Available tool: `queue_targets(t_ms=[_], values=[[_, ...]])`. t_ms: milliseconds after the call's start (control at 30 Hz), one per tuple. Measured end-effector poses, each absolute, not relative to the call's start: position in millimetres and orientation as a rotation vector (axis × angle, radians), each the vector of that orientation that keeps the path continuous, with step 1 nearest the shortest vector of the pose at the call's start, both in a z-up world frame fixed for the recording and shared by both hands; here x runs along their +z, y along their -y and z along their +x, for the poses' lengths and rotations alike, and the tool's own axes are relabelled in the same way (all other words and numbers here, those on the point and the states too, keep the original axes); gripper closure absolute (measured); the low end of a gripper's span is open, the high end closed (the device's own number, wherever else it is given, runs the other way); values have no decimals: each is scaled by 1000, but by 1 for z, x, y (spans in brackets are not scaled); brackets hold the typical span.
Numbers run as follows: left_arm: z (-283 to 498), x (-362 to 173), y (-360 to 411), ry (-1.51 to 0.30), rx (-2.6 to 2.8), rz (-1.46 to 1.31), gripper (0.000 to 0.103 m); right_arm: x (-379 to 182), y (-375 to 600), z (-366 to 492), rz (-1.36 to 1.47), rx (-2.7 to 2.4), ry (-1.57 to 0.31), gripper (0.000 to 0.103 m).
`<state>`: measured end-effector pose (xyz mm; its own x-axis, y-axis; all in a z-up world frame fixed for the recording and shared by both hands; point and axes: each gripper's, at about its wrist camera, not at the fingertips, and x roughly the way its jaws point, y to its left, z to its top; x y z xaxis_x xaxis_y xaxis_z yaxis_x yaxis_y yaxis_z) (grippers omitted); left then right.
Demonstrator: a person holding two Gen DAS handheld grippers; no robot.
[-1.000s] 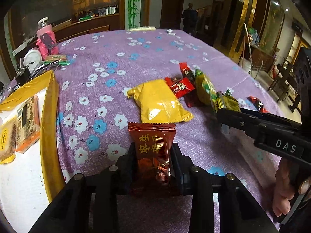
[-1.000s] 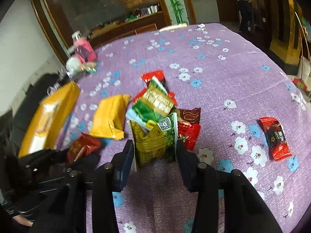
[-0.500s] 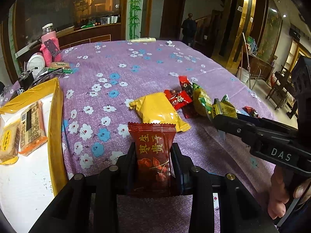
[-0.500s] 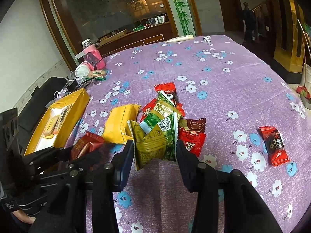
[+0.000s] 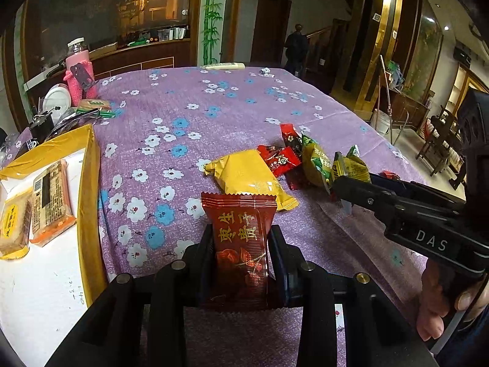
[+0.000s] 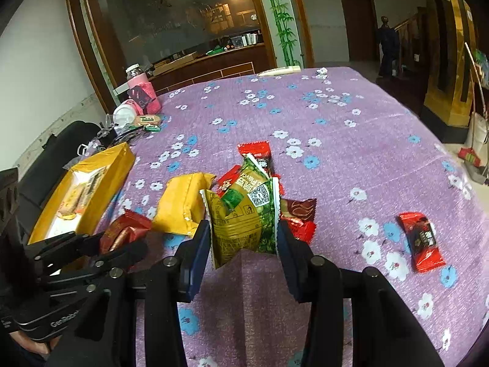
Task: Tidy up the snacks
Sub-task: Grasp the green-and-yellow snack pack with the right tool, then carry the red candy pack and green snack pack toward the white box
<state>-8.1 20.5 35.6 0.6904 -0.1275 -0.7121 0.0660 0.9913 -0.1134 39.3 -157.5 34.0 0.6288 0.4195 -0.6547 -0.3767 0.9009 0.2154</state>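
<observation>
The left hand-held gripper (image 5: 240, 246) is clamping a dark red snack packet (image 5: 241, 241) upright above the tabletop (image 5: 214, 116), beside the yellow box (image 5: 88, 183). The right hand-held gripper (image 6: 243, 244) is squeezing a green-and-gold snack packet (image 6: 244, 223), lifted just in front of the snack pile (image 6: 259, 180) and the yellow pouch (image 6: 180, 205).

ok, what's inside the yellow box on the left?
The yellow box holds two wrapped snack bars: an orange-edged bar and a paler one beside it, on the white floor. The frame edge cuts off the box's left part; in the right view its wall hides more.
</observation>
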Motion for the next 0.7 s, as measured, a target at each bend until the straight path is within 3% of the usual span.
queue_targets(t_ms=[700], values=[[-13, 44, -24, -748, -80, -86, 68, 38, 150, 36, 28, 491, -736, 61]])
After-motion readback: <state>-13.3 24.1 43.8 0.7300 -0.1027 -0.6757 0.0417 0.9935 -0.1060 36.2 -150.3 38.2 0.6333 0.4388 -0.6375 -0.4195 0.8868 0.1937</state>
